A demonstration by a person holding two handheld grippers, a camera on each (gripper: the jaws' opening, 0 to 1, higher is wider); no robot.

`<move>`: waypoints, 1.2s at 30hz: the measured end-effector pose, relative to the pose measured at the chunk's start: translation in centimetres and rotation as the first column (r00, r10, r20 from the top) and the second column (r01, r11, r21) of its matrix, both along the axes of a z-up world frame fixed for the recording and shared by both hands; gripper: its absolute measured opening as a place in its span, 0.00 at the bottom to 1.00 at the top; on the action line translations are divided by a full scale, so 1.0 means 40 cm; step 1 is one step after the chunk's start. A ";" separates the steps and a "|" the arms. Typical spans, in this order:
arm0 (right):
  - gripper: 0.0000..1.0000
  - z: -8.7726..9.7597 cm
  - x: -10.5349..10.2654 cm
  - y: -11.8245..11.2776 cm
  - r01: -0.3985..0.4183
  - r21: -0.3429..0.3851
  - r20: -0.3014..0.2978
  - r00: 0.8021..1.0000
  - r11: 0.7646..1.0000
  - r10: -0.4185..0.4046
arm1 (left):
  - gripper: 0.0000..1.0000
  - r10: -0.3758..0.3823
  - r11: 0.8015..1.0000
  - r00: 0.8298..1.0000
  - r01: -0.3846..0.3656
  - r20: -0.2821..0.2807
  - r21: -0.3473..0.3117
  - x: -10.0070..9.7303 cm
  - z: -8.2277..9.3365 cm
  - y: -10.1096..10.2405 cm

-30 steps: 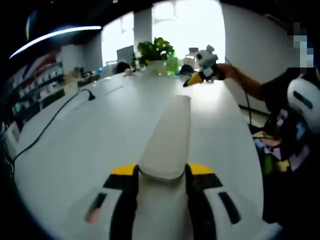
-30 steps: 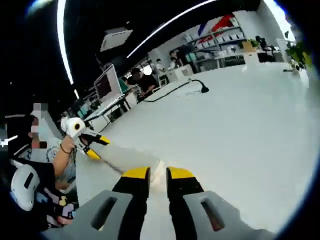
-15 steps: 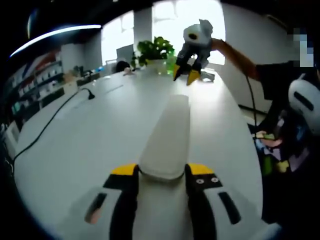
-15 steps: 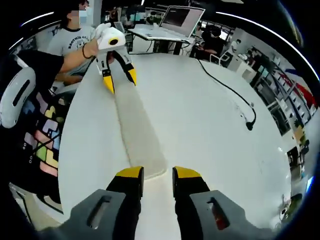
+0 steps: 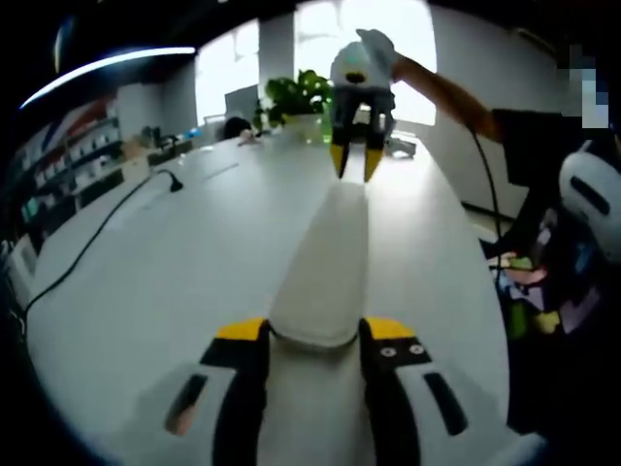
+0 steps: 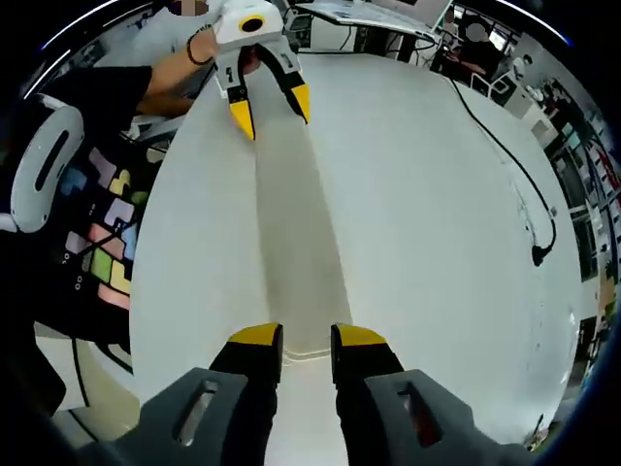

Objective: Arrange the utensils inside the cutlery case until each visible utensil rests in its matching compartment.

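Note:
A long, pale, closed cutlery case (image 5: 325, 262) lies lengthwise on the white table (image 5: 175, 282). No utensils show. My left gripper (image 5: 315, 330) has its jaws clamped against both sides of the case's near end. In the right gripper view the same case (image 6: 296, 243) runs away from me, and the left gripper (image 6: 270, 107) straddles its far end. My right gripper (image 6: 307, 338) is open with a narrow gap, its tips just short of the case's near end and nothing between them. From the left gripper view, the right gripper (image 5: 355, 165) hangs over the far end.
A black cable (image 5: 97, 243) runs over the table's left side, also visible as the cable (image 6: 514, 175). A potted plant (image 5: 303, 97) stands at the far end. A person's arm (image 5: 456, 97) and a white chair headrest (image 5: 587, 189) are at the right edge.
The right gripper has swung in from the table's right side to above the case's far end, and its jaws opened slightly. The left gripper and the case stayed put.

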State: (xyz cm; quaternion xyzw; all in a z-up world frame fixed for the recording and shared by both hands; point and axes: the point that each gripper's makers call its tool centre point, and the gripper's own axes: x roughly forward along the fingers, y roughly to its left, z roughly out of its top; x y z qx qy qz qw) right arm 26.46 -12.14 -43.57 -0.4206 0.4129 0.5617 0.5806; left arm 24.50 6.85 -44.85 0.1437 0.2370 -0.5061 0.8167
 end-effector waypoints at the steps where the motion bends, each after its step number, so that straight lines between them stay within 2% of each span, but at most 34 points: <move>1: 0.20 -0.002 0.002 -0.001 0.006 -0.006 0.000 1.000 1.000 -0.006 | 0.39 -0.001 1.000 1.000 0.001 0.001 0.001 0.000 0.000 0.000; 16: 0.18 -0.014 0.010 -0.007 0.022 -0.045 -0.028 0.999 0.999 -0.023 | 0.39 0.000 1.000 1.000 0.000 -0.002 0.003 0.002 0.001 0.003; 19: 0.18 -0.015 0.011 -0.007 0.020 -0.056 -0.028 0.999 0.998 -0.022 | 0.38 0.012 1.000 1.000 -0.013 -0.021 -0.016 -0.006 0.019 0.015; 22: 0.18 -0.015 0.010 -0.007 0.016 -0.067 -0.029 0.999 0.998 -0.018 | 0.37 -0.005 0.999 0.998 0.002 0.058 0.048 -0.013 0.049 0.039; 26: 0.18 -0.016 0.008 -0.007 0.013 -0.077 -0.031 0.999 0.997 -0.016 | 0.34 -0.014 0.998 0.997 0.010 0.073 0.064 -0.017 0.095 0.040; 28: 0.18 -0.016 0.008 -0.007 0.013 -0.079 -0.030 0.999 0.997 -0.016 | 0.18 -0.049 0.994 0.996 0.041 0.079 0.097 -0.018 0.107 0.030; 29: 0.18 -0.016 0.008 -0.008 0.014 -0.079 -0.029 0.999 0.997 -0.016 | 0.14 -0.083 0.990 0.995 0.075 0.060 0.119 -0.026 0.112 0.016; 31: 0.18 -0.016 0.009 -0.008 0.013 -0.079 -0.027 1.000 0.997 -0.015 | 0.17 -0.110 0.985 0.993 0.105 0.030 0.137 -0.030 0.120 -0.009; 33: 0.18 -0.016 0.009 -0.008 0.013 -0.078 -0.027 1.000 0.997 -0.015 | 0.16 -0.111 0.971 0.994 0.112 -0.019 0.210 -0.024 0.110 -0.017; 36: 0.18 -0.014 0.014 -0.010 0.017 -0.077 -0.032 0.999 0.997 -0.020 | 0.09 -0.098 0.939 0.994 0.108 -0.044 0.326 -0.005 0.091 -0.025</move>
